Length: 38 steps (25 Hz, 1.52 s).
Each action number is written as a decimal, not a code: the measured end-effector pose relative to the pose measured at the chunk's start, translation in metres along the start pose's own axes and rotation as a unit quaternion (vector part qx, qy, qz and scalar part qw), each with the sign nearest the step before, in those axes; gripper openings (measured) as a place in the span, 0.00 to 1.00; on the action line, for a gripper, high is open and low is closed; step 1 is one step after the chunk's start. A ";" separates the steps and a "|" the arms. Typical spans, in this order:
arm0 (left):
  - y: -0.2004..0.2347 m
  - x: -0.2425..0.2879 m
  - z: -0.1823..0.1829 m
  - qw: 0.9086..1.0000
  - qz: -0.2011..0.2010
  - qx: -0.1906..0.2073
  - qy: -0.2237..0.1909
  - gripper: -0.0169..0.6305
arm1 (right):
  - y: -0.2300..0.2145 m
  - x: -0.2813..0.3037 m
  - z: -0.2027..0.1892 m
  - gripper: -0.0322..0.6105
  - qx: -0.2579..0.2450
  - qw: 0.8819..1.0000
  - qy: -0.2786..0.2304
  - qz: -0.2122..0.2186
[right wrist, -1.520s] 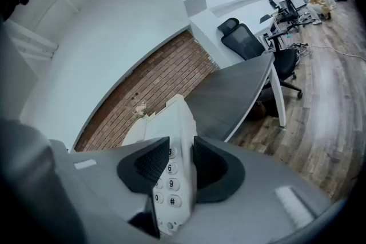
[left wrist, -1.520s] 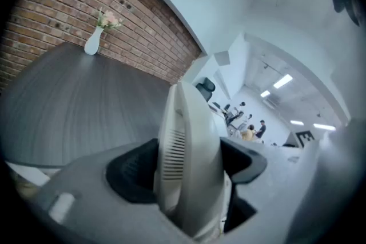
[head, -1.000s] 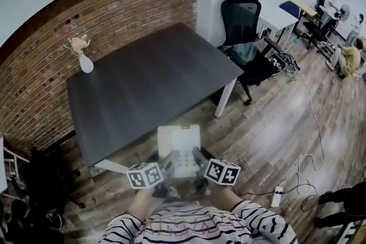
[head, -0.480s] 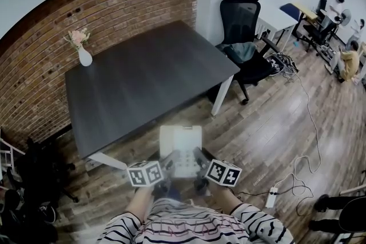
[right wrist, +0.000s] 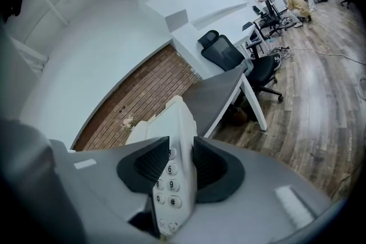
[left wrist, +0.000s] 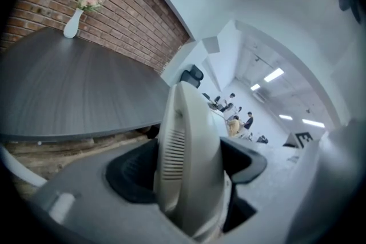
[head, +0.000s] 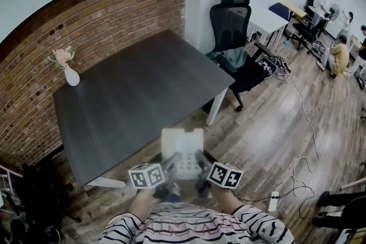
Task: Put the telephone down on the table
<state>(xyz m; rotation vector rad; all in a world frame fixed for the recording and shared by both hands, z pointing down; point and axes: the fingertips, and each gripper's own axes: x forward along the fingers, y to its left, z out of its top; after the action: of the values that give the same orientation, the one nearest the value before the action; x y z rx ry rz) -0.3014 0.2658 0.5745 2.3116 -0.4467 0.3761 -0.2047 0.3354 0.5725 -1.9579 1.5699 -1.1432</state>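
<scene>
Since a second ago, the person has carried the telephone [head: 182, 148] closer to the dark table [head: 137, 88]. In the head view the phone's far end now meets the table's near edge, where before bare wooden floor showed between them. A small white vase [head: 71, 74] of flowers at the table's far corner has slid leftward in the view.

The telephone is a pale desk phone with a keypad on top. It is held in the air just in front of the person's striped sleeves, with a gripper on each side. The left gripper [head: 170, 164] has its jaws spread wide around the thick side of the casing, where a row of vent slits shows, and both dark pads press on it. The right gripper [head: 200, 162] has its jaws set narrower, clamped on the thin edge beside the number keys.

The casing looks like hard, smooth plastic. It will probably stay stiff under the pads, weigh little, and slip easily if the pressure eases. The two side holds look sound for lowering it level. A pad resting on the keys could press them, and any handset or cord is out of sight.

A black office chair [head: 231, 26] stands past the table's right corner, by a brick wall [head: 97, 14].
</scene>
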 end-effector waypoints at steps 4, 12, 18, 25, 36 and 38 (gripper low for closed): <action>0.019 0.028 0.044 1.000 -0.016 0.011 0.010 0.54 | 0.007 0.040 0.029 0.25 0.005 1.000 -0.019 -0.010; 0.045 0.071 0.100 0.998 -0.037 0.028 0.036 0.54 | 0.009 0.096 0.066 0.25 0.025 0.998 -0.045 -0.028; 0.044 0.116 0.107 0.998 -0.032 0.024 0.046 0.54 | -0.021 0.115 0.095 0.25 0.034 0.998 -0.039 -0.032; 0.020 0.188 0.118 1.000 -0.008 0.008 0.026 0.54 | -0.071 0.132 0.157 0.25 0.023 1.000 -0.014 -0.011; -0.033 0.289 0.137 0.996 0.058 -0.041 -0.049 0.54 | -0.140 0.154 0.267 0.25 -0.028 0.996 0.066 0.045; -0.033 0.298 0.141 0.995 0.071 -0.047 -0.057 0.54 | -0.145 0.162 0.276 0.25 -0.034 0.995 0.077 0.054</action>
<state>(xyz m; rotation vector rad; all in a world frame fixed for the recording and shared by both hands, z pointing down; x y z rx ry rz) -0.0012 0.1252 0.5746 2.2227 -0.6731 0.2859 0.1084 0.1755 0.5702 -1.8398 1.7928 -1.2372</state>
